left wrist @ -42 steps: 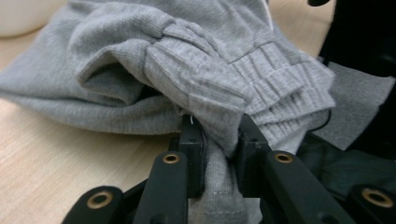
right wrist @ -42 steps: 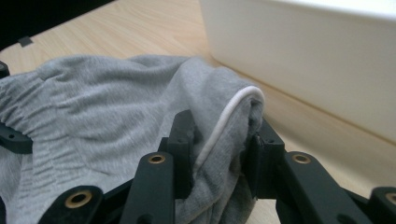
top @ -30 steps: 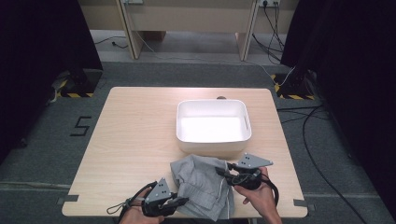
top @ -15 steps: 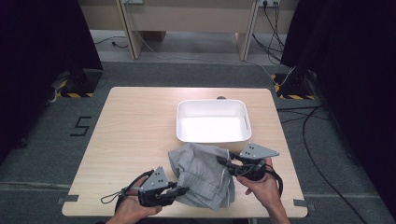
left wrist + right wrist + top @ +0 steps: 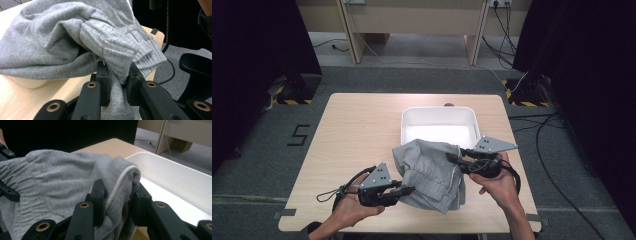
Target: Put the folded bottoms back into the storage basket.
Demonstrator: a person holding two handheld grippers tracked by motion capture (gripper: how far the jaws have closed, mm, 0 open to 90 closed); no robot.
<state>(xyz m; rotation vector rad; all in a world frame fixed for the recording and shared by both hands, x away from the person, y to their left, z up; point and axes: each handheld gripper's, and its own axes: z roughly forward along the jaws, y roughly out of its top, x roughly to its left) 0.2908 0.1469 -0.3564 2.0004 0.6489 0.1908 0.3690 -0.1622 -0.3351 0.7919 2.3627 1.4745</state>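
High view: a grey garment hangs above the counter near a white bin, probably its destination; left gripper and right gripper hold opposite edges, palms angled inward. Left gripper view: jaws clenched on a ribbed fold. Right gripper view: jaws grasping a white-piped hem beside the bin.

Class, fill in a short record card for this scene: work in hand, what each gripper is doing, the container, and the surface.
work: lifting a grey garment beside a white tub
left gripper: shut on the garment's ribbed edge
right gripper: shut on a fold with pale piping
garment: bunched, hanging between both grippers
white tub: open, nothing visible inside
surface: wooden table
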